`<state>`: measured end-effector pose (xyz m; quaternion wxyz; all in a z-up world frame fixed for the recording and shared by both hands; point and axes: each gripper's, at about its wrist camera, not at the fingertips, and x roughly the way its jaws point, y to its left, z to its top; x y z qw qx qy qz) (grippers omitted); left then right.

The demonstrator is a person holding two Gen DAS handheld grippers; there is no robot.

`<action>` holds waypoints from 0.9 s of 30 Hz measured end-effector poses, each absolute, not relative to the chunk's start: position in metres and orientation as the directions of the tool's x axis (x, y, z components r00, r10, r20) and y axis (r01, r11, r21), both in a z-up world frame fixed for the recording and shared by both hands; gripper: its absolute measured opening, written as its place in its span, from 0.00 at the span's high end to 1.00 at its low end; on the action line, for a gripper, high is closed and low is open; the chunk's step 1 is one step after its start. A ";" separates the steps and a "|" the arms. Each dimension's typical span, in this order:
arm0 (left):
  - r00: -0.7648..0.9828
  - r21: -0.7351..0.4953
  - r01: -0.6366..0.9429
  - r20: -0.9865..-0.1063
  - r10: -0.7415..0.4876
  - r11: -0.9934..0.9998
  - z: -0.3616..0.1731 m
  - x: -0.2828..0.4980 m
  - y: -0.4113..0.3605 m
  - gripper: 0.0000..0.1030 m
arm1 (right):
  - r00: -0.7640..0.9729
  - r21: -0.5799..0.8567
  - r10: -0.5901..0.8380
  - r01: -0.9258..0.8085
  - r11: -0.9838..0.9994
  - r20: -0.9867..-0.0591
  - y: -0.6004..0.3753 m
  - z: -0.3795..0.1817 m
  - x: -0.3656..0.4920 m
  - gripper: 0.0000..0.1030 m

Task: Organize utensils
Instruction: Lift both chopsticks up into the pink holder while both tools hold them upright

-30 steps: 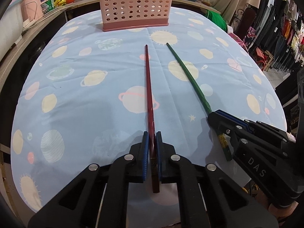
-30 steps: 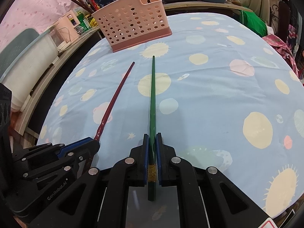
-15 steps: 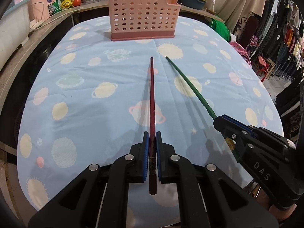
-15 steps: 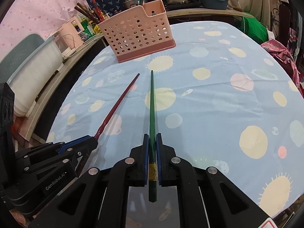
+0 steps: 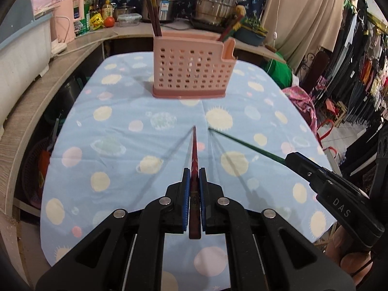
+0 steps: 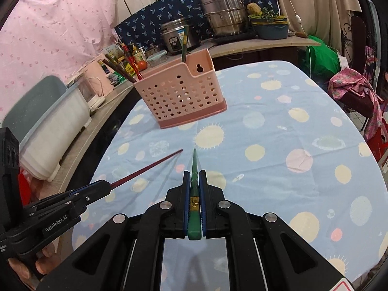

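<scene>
My left gripper (image 5: 194, 173) is shut on a dark red chopstick (image 5: 194, 150), held in the air with its tip pointing toward the pink perforated utensil basket (image 5: 191, 72). My right gripper (image 6: 194, 174) is shut on a green chopstick (image 6: 194, 165), also lifted off the cloth and aimed at the basket (image 6: 179, 94). Each view shows the other gripper beside it: the right gripper (image 5: 294, 158) with the green chopstick (image 5: 245, 144), the left gripper (image 6: 104, 185) with the red chopstick (image 6: 148, 168). The basket holds dark chopsticks (image 5: 154, 12) at its left end and a green and a red one (image 5: 230, 28) at its right.
The table wears a blue planet-print cloth (image 5: 116, 126). A curved wooden counter (image 5: 29, 97) runs along the left and back with a white tub (image 6: 48, 126), bottles, a rice cooker (image 6: 175, 35) and steel pots (image 5: 215, 4). Clothes racks (image 5: 363, 72) stand on the right.
Both grippers have risen with their chopsticks, whose tips have lifted off the cloth. The views tilted up, so the basket's top and the counter behind it came into sight.
</scene>
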<state>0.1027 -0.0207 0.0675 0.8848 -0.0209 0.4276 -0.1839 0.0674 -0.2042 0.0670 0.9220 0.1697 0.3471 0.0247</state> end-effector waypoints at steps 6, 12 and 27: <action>0.622 -0.200 0.303 -0.699 -0.353 0.932 0.101 0.120 -0.016 0.93 | 0.806 0.337 0.159 0.054 0.940 -0.571 -0.211 0.095 0.084 0.93; 0.661 -0.181 0.300 -0.668 -0.341 0.937 0.122 0.139 -0.016 0.93 | 0.829 0.335 0.148 0.050 0.941 -0.539 -0.216 0.110 0.102 0.93; 0.761 -0.152 0.285 -0.564 -0.320 0.946 0.182 0.188 -0.013 0.93 | 0.899 0.399 0.150 0.030 0.917 -0.412 -0.244 0.168 0.154 0.93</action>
